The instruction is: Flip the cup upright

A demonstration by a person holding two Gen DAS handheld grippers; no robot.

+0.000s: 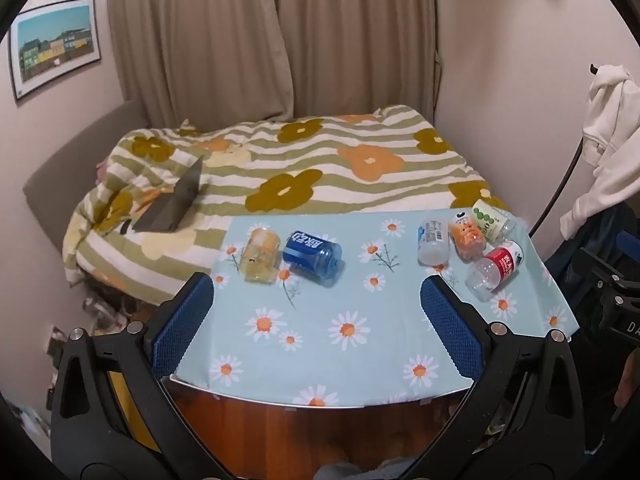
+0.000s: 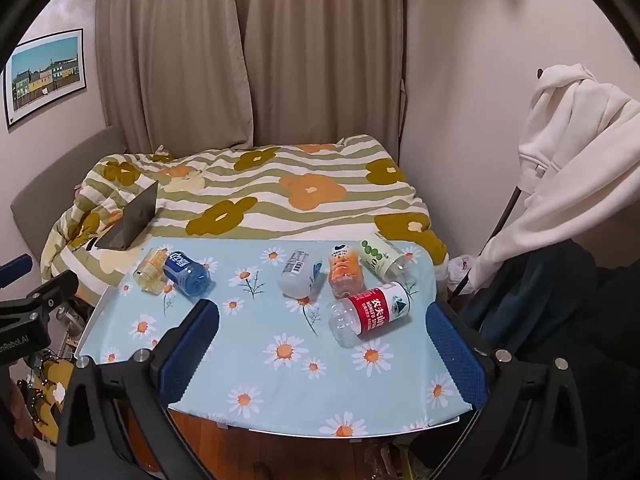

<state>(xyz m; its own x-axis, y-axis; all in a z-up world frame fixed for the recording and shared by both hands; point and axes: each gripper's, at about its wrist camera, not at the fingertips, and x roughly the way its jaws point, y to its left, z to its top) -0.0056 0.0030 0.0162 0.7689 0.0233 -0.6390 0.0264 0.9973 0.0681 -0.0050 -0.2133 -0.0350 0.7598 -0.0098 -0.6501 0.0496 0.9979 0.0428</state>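
Six cut-down bottle cups are seen lying on their sides on the daisy-print desk [image 1: 344,360] w/ a flowered bed [image 1: 320,168] behind. The left tongs [image 1: 316,300] are held apart over the desk's near half, nothing btwn the blue pads. The yellow cup [image 1: 260,256] and blue cup [image 1: 313,254], touching, lie just beyond the left pad, toward the far-left corner. The right tongs [image 2: 324,328] are likewise spread wide and empty. The red-label cup [image 2: 370,314] is framed btwn the right tongs' pads (nearer the right-hand one), a little beyond the tips, untouched, open end toward the camera's left. Just behind it the orange cup [image 2: 344,274], white-label cup [image 2: 298,274] and green-dot cup [image 2: 382,260] are clustered, the orange one touching the red-label cup. A laptop [image 2: 132,220] is propped half-open on the bed's left side; a white hoodie [image 2: 576,152] is hung at right. No cup stands upright.
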